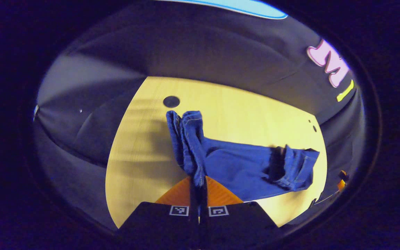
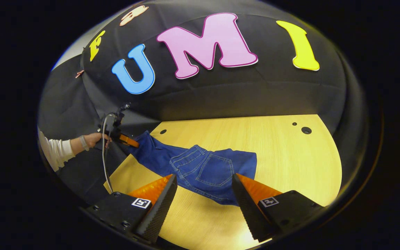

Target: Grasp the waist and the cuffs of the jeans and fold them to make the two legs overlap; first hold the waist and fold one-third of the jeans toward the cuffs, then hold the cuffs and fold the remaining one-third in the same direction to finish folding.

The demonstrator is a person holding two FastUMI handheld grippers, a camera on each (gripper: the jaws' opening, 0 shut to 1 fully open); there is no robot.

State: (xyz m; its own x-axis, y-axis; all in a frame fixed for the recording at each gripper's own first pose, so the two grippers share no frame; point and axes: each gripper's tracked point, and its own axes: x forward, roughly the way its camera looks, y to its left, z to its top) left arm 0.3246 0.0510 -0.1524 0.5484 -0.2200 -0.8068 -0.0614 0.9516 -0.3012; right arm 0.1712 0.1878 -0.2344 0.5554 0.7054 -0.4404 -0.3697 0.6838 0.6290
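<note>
Left gripper [image 1: 198, 194] clamps the jeans [image 1: 241, 166] on the table [image 1: 134, 156].

The jeans [image 2: 200, 170] are of denim cloth, matt and a little rough in its weave, with lighter stitching along the seams and around the back pocket; in the left gripper view the same cloth [image 1: 241, 163] lies in soft wrinkles. The surface [image 2: 283, 152] looks like pale wood or a wood laminate, smooth, with a fine straight grain and a mild sheen. The fingers [image 2: 158, 208] of the right gripper [image 2: 203, 203] have a ribbed, textured face that looks like matt rubber or plastic. The booth wall [image 2: 255, 90] is matt black cloth with loose folds. The sleeve [image 2: 56, 151] is a soft knitted cloth.
</note>
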